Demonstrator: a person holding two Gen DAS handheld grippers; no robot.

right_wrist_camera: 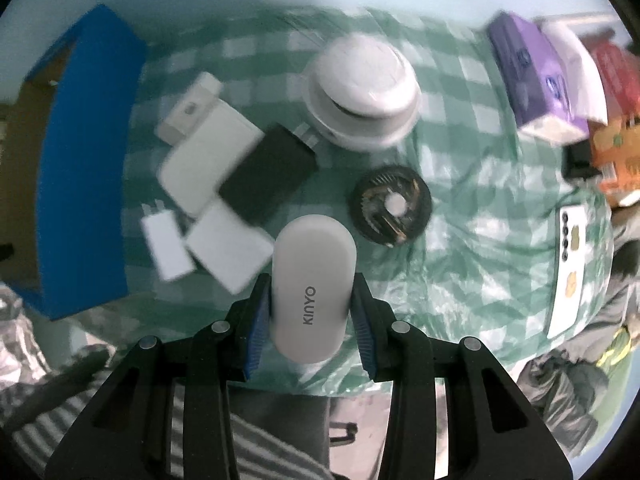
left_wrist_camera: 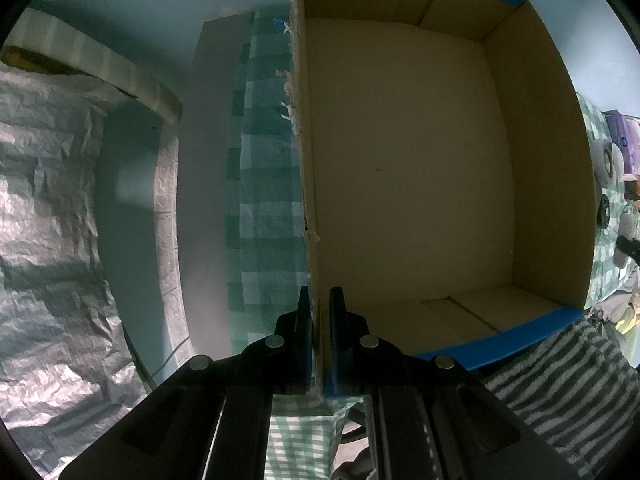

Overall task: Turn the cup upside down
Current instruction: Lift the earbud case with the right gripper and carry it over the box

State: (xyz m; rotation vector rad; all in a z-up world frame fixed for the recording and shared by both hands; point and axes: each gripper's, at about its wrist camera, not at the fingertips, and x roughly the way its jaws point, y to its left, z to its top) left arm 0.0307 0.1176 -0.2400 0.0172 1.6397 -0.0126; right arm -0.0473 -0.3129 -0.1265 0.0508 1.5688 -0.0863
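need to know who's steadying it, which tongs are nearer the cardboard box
Left. The left tongs are clamped on the side wall of the cardboard box. The right tongs hold a white KINYO case over the checked cloth, the box off to their side.

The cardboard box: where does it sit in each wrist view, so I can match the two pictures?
Left wrist: the box fills the centre and right; the left gripper is shut on its near wall.
Right wrist: only its blue outside shows at the left edge; the right gripper holds a white device.
Shared landmark: the green checked cloth under the box.
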